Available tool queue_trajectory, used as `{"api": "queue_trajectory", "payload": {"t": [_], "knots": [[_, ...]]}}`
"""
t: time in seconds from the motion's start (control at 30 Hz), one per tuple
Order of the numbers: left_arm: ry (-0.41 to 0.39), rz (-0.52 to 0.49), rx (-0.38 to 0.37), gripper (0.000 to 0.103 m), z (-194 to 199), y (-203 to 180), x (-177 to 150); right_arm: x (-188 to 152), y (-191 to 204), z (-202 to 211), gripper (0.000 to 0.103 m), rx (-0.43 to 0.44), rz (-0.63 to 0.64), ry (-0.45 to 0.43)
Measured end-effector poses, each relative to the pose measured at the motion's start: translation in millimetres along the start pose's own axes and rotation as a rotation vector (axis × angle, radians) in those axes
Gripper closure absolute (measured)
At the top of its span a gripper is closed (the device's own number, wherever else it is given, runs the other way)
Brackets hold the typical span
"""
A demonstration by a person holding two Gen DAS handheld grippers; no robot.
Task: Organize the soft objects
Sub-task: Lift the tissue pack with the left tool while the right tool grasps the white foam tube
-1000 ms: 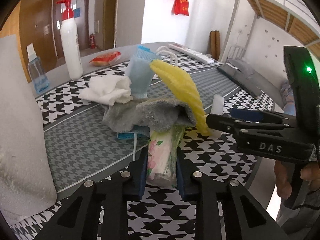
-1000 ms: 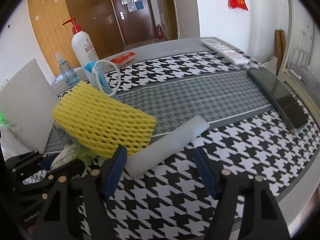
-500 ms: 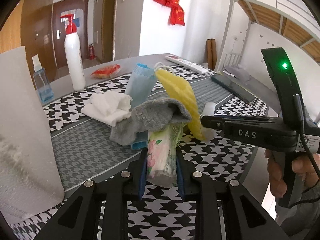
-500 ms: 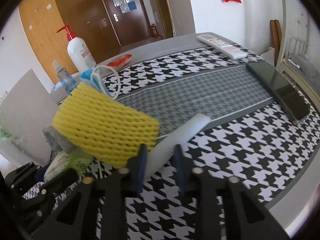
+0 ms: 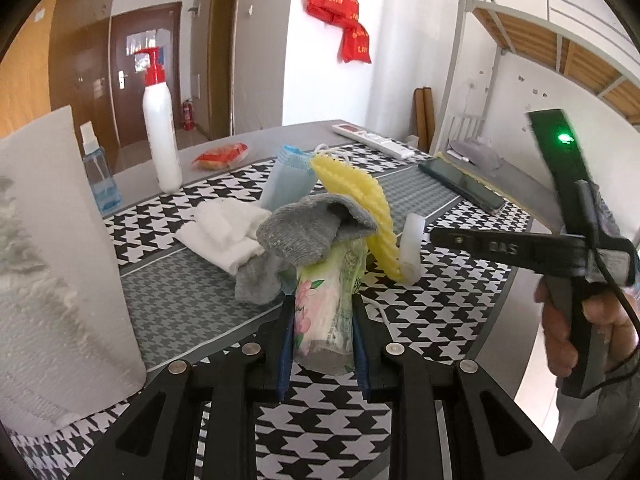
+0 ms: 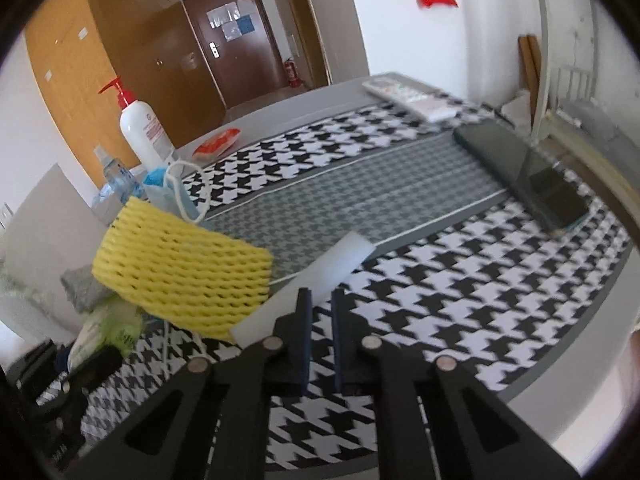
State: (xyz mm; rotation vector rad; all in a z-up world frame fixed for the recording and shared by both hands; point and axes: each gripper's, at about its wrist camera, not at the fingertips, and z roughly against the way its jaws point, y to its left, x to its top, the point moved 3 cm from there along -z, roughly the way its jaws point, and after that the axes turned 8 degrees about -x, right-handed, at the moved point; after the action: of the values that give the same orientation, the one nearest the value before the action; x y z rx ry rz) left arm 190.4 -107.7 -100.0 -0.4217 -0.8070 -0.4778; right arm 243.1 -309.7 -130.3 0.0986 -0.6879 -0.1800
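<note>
A tissue pack (image 5: 324,312) with a floral wrapper is clamped between the blue pads of the left hand-held gripper (image 5: 322,340), and it is held upright and lifted off the houndstooth-patterned surface (image 5: 432,312). A grey sock (image 5: 308,236) is draped over the top of the pack, and a yellow foam net (image 5: 360,208) leans against it from behind. Beyond these, a folded white cloth (image 5: 224,232) and a blue face mask (image 5: 286,184) are seen on the surface.

The right hand-held gripper (image 6: 320,312) is seen with its jaws drawn narrow, with only a thin gap between them; nothing is gripped. A white foam strip (image 6: 312,280) lies just beside its left fingertip, its near end next to the yellow foam net (image 6: 184,264). Whether the strip is touched by the finger cannot be told.

Farther off, a pump bottle (image 6: 142,132), a small spray bottle (image 5: 98,176), a red packet (image 6: 218,142) and a dark phone (image 6: 524,172) are placed on the surface.
</note>
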Motion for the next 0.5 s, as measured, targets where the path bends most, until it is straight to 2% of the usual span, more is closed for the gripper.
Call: {"api": "queue_trajectory", "payload": {"t": [0.03, 0.1, 0.23, 0.37, 0.5], "knots": [[-0.007, -0.003, 0.004, 0.076, 3, 0, -1, 0, 2, -3, 0.081, -0.006, 0.001, 0.009], [-0.03, -0.013, 0.015, 0.076, 12, -2, -2, 0, 7, -6, 0.073, -0.008, 0.002, 0.014], [-0.066, -0.029, 0.032, 0.076, 27, 0, -3, 1, 14, -12, 0.072, -0.024, -0.002, 0.024], [-0.097, -0.038, 0.014, 0.076, 38, 0, -5, 0, 18, -16, 0.072, -0.041, -0.017, 0.042], [-0.097, -0.023, 0.021, 0.076, 39, 6, -9, 3, 22, -18, 0.068, -0.062, -0.022, 0.052]]}}
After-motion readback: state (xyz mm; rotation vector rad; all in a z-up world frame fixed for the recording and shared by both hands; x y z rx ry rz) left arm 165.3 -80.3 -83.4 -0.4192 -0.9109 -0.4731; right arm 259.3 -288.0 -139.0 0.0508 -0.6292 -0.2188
